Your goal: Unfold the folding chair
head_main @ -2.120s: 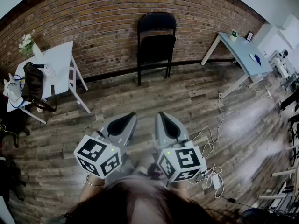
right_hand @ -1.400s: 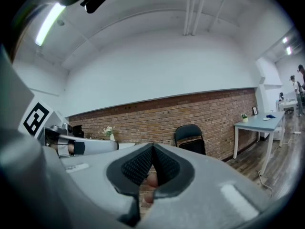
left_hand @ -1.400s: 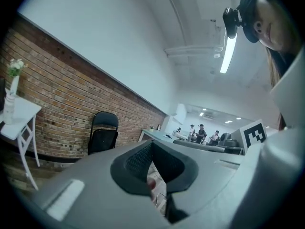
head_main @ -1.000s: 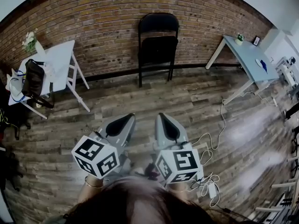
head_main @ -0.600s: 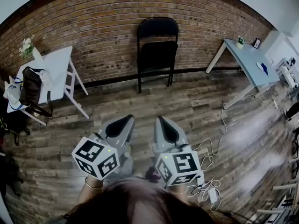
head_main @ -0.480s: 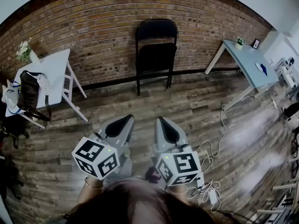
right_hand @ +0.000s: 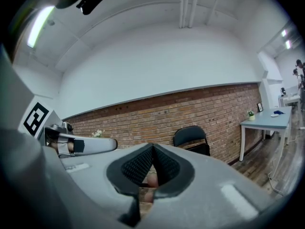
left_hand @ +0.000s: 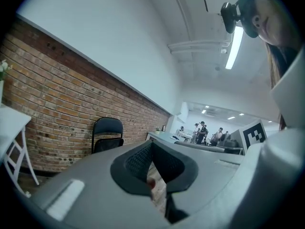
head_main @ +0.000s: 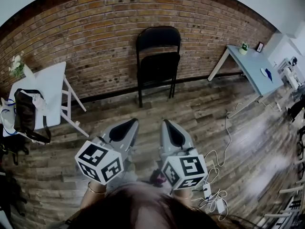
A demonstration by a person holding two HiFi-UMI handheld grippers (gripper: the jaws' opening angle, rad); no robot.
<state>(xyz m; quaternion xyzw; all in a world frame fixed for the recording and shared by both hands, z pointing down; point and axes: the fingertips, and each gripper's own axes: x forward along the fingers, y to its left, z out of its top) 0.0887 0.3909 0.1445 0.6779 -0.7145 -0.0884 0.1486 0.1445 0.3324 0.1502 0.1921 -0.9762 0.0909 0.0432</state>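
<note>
Left tool point(head_main: 129, 123): jaws shut together, nothing between them, held level and aimed at the brick wall point(head_main: 95, 27). Right tool point(head_main: 166, 123): likewise closed and empty, running parallel just beside the left one. Each bears a marker cube point(head_main: 98, 161). Its black-and-white square patterns are the only print we can make out.

Ahead of both tools and well apart from them stands the folding chair point(head_main: 157, 56), black, folded, against the wall. Its long axis is upright, with the backrest on top, the seat flipped up flat within the frame and the feet on the wooden floor point(head_main: 205, 109). Its front faces us. In the left gripper view it sits left of the jaw tips point(left_hand: 107, 135); in the right gripper view, right of them point(right_hand: 191, 138).

Further out, on the left, is a white surface point(head_main: 52, 80) carrying a black bag point(head_main: 26, 113). On the right is a pale blue surface point(head_main: 252, 68). White cables point(head_main: 220, 147) trail over the floor beside the right tool.
</note>
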